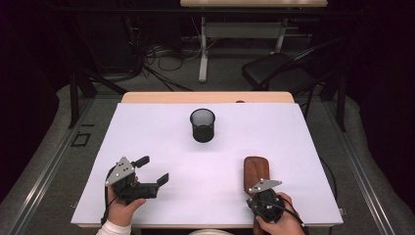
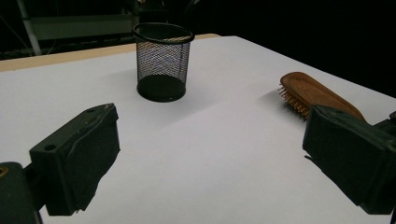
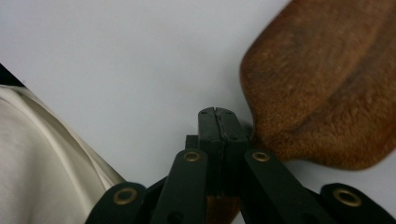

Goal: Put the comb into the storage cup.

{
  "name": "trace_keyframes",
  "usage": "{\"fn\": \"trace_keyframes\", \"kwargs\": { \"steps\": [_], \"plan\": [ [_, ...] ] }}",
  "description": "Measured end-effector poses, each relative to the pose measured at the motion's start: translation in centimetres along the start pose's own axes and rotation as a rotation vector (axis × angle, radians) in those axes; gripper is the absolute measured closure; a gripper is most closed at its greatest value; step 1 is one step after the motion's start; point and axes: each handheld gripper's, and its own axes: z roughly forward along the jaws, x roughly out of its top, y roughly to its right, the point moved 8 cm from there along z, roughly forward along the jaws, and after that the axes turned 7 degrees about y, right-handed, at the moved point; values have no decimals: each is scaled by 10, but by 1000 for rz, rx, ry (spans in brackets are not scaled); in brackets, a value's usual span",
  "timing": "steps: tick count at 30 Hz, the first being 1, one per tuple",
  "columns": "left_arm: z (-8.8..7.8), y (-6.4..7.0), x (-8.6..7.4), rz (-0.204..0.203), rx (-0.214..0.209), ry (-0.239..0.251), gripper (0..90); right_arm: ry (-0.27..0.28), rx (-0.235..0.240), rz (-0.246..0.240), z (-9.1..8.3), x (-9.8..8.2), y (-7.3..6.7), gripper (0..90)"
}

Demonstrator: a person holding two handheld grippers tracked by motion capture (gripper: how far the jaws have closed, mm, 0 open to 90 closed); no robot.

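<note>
A brown wooden hairbrush (image 1: 256,172) lies bristles down on the white table at the near right; it also appears in the left gripper view (image 2: 312,93) and the right gripper view (image 3: 327,84). My right gripper (image 1: 258,190) (image 3: 217,114) sits at the brush's near end with its jaws pressed flat together, and a bit of brown handle shows underneath them. A black mesh cup (image 1: 202,125) (image 2: 162,60) stands upright and empty at the middle back. At the near left my left gripper (image 1: 152,170) (image 2: 210,140) is open wide, with nothing between its jaws, pointing toward the cup.
A white sheet (image 1: 147,127) covers the wooden table. A black chair (image 1: 279,68) and a second table (image 1: 244,29) stand beyond the far edge. The person's pale clothing (image 3: 37,158) shows at the table's near edge.
</note>
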Motion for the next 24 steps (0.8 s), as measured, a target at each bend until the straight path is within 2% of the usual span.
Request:
{"fn": "trace_keyframes", "kwargs": {
  "steps": [4,8,12,16,24],
  "plan": [
    [0,0,0,-1,1,-1,40,-7,-19,8,-3,-6,7,899],
    [0,0,0,2,-1,-4,40,-3,-45,48,-10,-14,21,899],
    [0,0,0,5,-2,-4,40,14,-38,102,-13,-19,31,899],
    [1,0,0,6,0,-1,40,18,-53,123,-15,-24,40,894],
    [2,0,-1,8,1,-2,42,44,-51,161,-21,-28,51,891]
  ]
}}
